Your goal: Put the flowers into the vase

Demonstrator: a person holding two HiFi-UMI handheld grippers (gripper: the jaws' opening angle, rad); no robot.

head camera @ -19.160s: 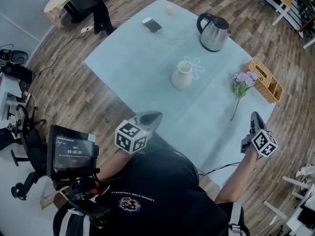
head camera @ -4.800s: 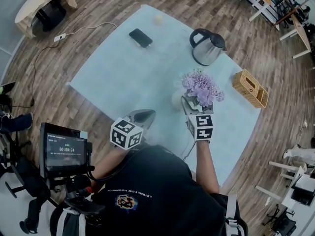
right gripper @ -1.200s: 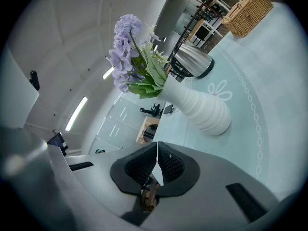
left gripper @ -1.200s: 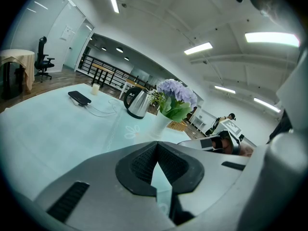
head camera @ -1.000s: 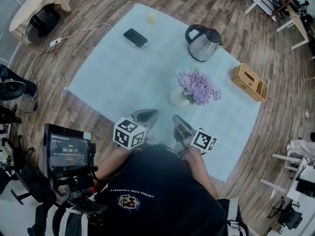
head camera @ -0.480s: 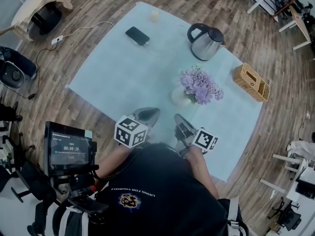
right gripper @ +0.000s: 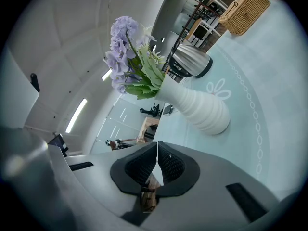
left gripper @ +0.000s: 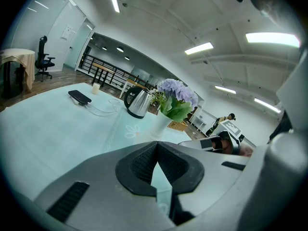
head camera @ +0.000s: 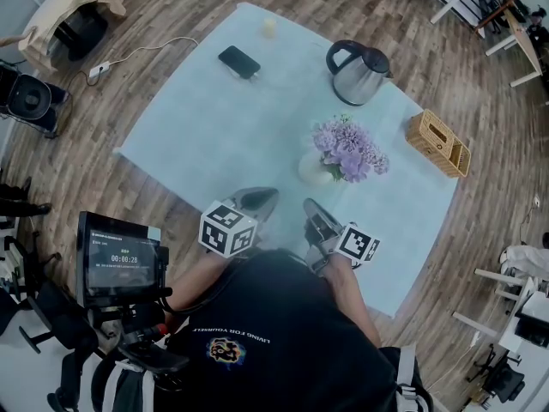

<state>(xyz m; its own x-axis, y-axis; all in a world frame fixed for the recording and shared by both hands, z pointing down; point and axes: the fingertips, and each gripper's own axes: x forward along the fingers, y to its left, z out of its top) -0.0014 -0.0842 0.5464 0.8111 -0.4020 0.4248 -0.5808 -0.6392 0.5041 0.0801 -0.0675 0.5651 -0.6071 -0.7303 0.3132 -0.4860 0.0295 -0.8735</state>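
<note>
the flowers (right gripper: 129,57), a bunch of pale purple blooms over green leaves, stood in the vase (right gripper: 197,107), stems down in its narrow neck and heads leaning a little to one side. judged from that, the task looked done. the bunch would likely handle as light and soft: blooms that crush easily on a thin stem, so the place to hold it would be the stem just under the leaves, never the heads. the vase was white, ribbed and round-bellied, probably hard, smooth and breakable, and top-heavy with the bunch in it; a hold low on the belly would be safer than one at the neck.

the right gripper (right gripper: 157,146) hung near the vase but apart from it, its jaws closed together with nothing between them. the left gripper (left gripper: 156,146) sat beside it at the person's side of the bench, its jaws likewise pressed together and empty.

the bench (head camera: 214,127) carried a pale blue-green cloth with a faint flower print. a steel kettle (head camera: 356,63) stood beyond the vase, a dark phone (head camera: 238,62) with a cable lay well off to the left, and a wicker basket (head camera: 439,142) sat near the right edge. around it ran a wood plank floor (head camera: 129,187) in a large, bright room with strip lights overhead.
</note>
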